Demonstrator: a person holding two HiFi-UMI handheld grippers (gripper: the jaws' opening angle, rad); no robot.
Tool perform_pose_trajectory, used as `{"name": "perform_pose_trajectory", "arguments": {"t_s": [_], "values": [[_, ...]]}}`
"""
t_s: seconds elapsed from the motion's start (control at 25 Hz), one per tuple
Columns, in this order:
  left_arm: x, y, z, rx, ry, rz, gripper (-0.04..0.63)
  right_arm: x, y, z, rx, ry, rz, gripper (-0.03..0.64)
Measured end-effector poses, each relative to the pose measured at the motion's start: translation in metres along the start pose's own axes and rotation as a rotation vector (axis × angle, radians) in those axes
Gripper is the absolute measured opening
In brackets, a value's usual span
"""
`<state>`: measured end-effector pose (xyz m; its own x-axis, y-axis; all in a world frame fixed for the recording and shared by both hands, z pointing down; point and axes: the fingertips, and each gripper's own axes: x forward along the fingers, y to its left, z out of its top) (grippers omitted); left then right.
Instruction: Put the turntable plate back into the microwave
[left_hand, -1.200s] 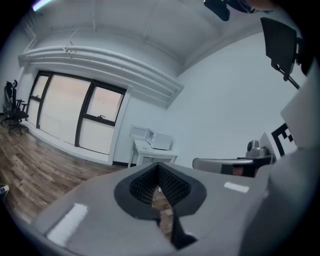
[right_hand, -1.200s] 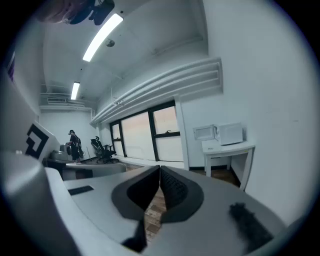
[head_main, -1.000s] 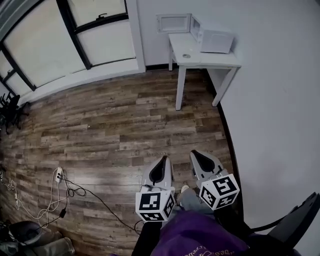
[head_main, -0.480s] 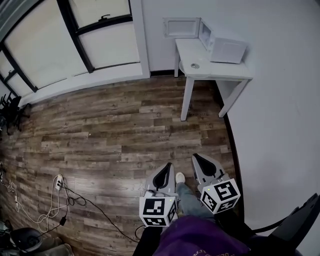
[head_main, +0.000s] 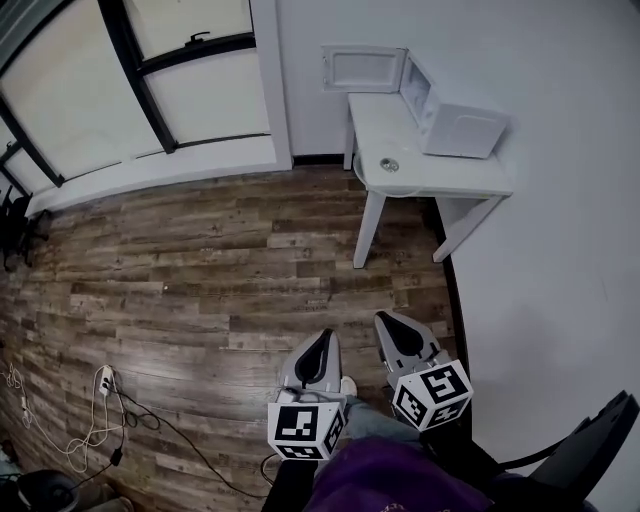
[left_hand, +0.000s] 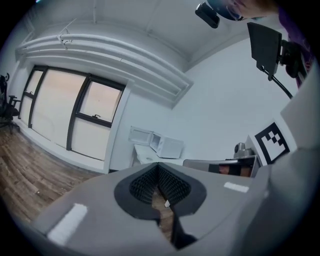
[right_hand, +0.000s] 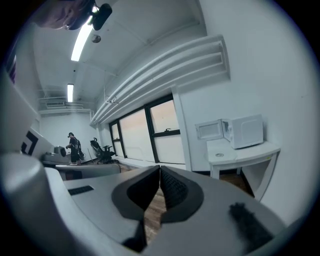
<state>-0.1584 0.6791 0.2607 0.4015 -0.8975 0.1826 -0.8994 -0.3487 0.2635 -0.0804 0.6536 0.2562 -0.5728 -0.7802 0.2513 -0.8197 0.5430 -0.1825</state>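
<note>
A white microwave (head_main: 455, 125) stands on a small white table (head_main: 430, 178) against the far wall, its door (head_main: 365, 68) swung open to the left. In front of it a clear round turntable plate (head_main: 389, 165) lies on the tabletop; only its hub and a faint rim show. My left gripper (head_main: 324, 338) and right gripper (head_main: 388, 322) hang side by side over the wooden floor, well short of the table. Both are shut and hold nothing. The left gripper view has its shut gripper (left_hand: 159, 169) with the microwave (left_hand: 170, 146) far beyond. In the right gripper view the shut gripper (right_hand: 159, 170) faces the microwave (right_hand: 246, 131) and plate (right_hand: 218, 155).
Large windows (head_main: 150, 80) line the left wall. White cables (head_main: 100, 405) trail over the floor at lower left. A dark chair (head_main: 590, 450) stands at lower right beside the white wall. A person (right_hand: 73, 145) and office chairs (right_hand: 102, 150) are far off.
I have walked forward with both grippers; the table and microwave sit lower and larger in the head view. Both grippers stayed shut.
</note>
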Motion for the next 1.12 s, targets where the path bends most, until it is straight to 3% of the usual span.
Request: {"name": "perform_pose_trajectory", "arguments": {"t_s": [0.4, 0.64, 0.88, 1.12], "values": [[0.062, 0.030, 0.024, -0.084, -0.043, 0.044, 0.003, 0.062, -0.048, 0.022, 0.033, 0.000, 0.009, 0.011], [0.090, 0.047, 0.060, -0.053, -0.123, -0.039, 0.003, 0.105, -0.054, 0.028, 0.052, 0.012, 0.033, 0.011], [0.147, 0.110, 0.080, -0.024, -0.096, -0.035, 0.003, 0.182, -0.069, 0.047, 0.038, 0.009, -0.013, 0.011], [0.207, 0.180, 0.106, -0.062, -0.051, -0.067, 0.003, 0.275, -0.075, 0.067, 0.049, 0.045, 0.007, 0.011]]}}
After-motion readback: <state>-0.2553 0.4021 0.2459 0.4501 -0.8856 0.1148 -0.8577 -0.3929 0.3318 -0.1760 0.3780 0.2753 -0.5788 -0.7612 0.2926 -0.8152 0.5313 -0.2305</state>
